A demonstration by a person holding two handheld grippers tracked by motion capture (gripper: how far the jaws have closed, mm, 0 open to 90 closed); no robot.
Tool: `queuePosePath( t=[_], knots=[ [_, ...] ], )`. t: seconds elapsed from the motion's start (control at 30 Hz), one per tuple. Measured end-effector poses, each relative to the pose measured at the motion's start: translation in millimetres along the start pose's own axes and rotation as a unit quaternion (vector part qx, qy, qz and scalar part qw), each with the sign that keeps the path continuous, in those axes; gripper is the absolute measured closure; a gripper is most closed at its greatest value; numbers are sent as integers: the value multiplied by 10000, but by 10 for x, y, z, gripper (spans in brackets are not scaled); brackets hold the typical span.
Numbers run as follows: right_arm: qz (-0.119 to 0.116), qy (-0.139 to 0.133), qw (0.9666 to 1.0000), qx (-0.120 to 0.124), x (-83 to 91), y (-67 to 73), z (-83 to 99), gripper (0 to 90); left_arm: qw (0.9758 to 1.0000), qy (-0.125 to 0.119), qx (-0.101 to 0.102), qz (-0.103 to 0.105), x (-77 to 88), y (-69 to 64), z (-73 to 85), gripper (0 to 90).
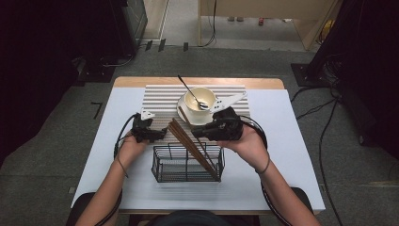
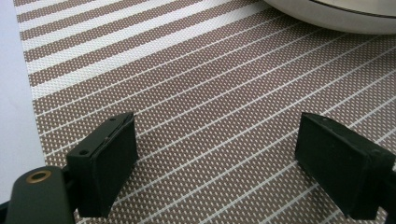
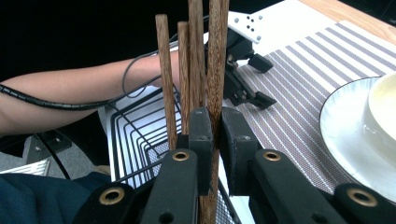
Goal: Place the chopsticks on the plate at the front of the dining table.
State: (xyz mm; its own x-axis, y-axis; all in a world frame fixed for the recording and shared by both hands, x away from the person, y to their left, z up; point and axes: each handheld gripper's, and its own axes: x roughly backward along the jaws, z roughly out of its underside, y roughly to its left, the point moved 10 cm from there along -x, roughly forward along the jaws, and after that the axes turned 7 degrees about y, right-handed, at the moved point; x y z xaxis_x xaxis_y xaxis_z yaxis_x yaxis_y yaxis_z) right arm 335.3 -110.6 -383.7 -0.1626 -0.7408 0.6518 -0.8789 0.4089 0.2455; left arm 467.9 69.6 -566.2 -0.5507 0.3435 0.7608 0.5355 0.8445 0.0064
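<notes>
right gripper (image 3: 214, 135) grips chopsticks (image 1: 190, 143) over the wire basket (image 1: 162, 165).
left gripper (image 2: 215, 154) fingers gape open above the striped mat (image 2: 210, 93), nothing between them.

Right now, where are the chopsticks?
High view, centre: the chopsticks lean in the wire basket, tips toward the plate, clamped in the right gripper.

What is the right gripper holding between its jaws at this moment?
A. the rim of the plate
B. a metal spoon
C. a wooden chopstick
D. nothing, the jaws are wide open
C: in the right gripper view, the right gripper has its jaws pressed on a brown wooden chopstick that stands over the wire basket.
</notes>
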Motion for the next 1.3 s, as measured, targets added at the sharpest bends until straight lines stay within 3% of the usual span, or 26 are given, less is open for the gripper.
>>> queuePosePath(
  t=[0.7,1.3],
  knots=[
    [60,70,9998,-164,163,-52,-158,844,10000,-3,-5,-6,0,0,0,134],
    [111,178,9995,-215,190,-130,-341,844,10000,-1,1,-1,0,0,0,134]
  ],
)
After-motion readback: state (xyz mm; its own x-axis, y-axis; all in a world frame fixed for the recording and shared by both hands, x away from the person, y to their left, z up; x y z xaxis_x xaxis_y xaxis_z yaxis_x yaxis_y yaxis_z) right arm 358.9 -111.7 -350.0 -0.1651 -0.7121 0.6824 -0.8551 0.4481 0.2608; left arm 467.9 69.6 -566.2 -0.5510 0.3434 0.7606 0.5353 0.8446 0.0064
